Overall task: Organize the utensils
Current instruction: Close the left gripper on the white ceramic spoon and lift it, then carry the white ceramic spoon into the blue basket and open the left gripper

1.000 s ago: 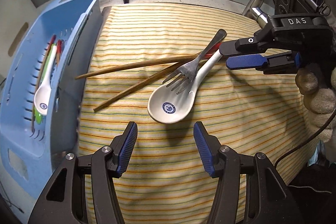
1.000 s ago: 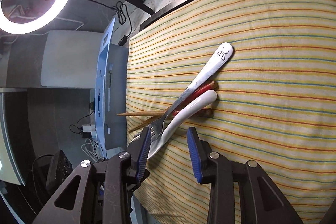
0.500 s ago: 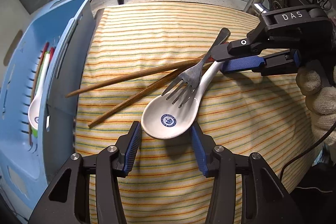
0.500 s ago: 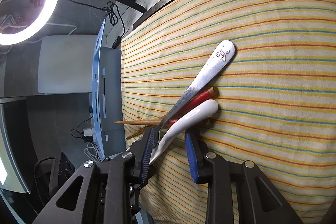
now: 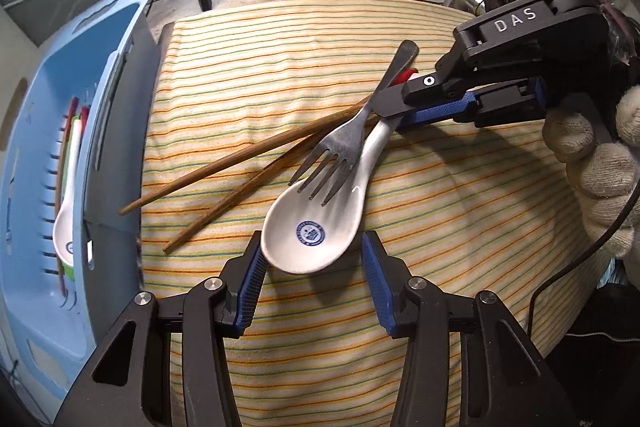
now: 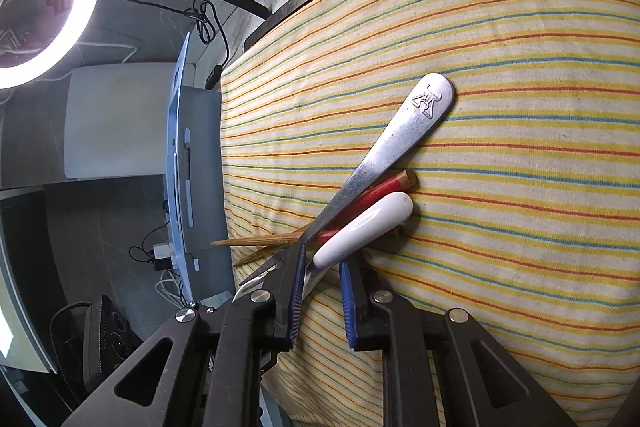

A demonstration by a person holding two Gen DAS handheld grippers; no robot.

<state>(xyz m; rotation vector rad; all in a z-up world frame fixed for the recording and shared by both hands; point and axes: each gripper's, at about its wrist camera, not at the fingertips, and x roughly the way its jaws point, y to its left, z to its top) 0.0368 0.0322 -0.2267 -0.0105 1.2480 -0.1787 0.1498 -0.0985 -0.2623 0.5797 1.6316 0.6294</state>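
Pickup step – right claw (image 6: pixel 320 291) closing on white spoon (image 5: pixel 316 227) handle, pads not clearly pressing yet. Left claw (image 5: pixel 312 275) half-wide, straddling bowl, left pad touching. Next: firm grip, lift clear of fork (image 5: pixel 340 147) – toward blue rack (image 5: pixel 60 147).

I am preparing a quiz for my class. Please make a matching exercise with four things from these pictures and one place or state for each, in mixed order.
Things:
1. fork
2. white spoon
3. chopsticks
4. small spoon

Places or states:
A. inside the blue basket
B. bowl between the left gripper's jaws
C. prongs resting over the white spoon's bowl
D. crossed on the striped cloth, under the fork

Pairs: 1-C, 2-B, 3-D, 4-A
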